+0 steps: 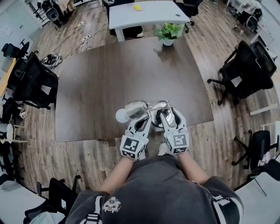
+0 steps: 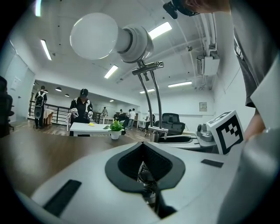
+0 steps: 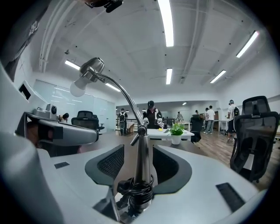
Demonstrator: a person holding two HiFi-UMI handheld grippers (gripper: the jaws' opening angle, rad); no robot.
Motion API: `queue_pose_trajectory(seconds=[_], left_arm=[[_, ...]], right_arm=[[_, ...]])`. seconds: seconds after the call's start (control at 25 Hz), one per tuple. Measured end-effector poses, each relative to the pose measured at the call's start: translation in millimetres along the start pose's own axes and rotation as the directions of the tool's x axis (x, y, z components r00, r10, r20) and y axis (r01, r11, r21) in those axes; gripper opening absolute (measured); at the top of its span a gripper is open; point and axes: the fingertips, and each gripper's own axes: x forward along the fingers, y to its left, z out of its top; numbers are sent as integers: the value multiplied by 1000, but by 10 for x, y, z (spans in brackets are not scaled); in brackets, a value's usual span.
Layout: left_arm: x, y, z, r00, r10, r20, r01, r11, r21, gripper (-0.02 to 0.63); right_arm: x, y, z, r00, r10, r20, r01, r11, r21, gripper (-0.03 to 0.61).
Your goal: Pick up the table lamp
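Note:
The table lamp stands at the near edge of the brown table; it has a white bulb and a chrome gooseneck. In the left gripper view the bulb hangs overhead. My left gripper has its tips together, shut on a chrome lamp part with a black cord. My right gripper is open around the upright chrome stem; bare table shows between the stem and the pads. A black cord is coiled at the stem's foot.
A potted plant stands at the table's far edge, before a white desk. Black office chairs stand to the right and to the left. Cables lie on the wooden floor. People stand far off.

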Motion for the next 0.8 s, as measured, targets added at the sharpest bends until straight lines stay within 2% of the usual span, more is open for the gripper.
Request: queue_pose_trajectory(seconds=[0.16, 0.44, 0.72, 0.8], left_arm=[[32, 74, -26, 999, 35, -12, -35, 999, 2, 6], [121, 190, -31, 997, 76, -31, -76, 997, 1, 6], [262, 232, -20, 996, 84, -28, -84, 996, 2, 6], [295, 246, -19, 996, 86, -30, -86, 996, 4, 6]], right_arm=[[107, 20, -5, 999, 37, 7, -36, 998, -48, 206], [309, -30, 82, 996, 84, 39, -83, 996, -13, 206], [427, -111, 70, 990, 120, 73, -120, 993, 5, 204], [473, -112, 81, 987, 135, 83, -135, 991, 1, 186]])
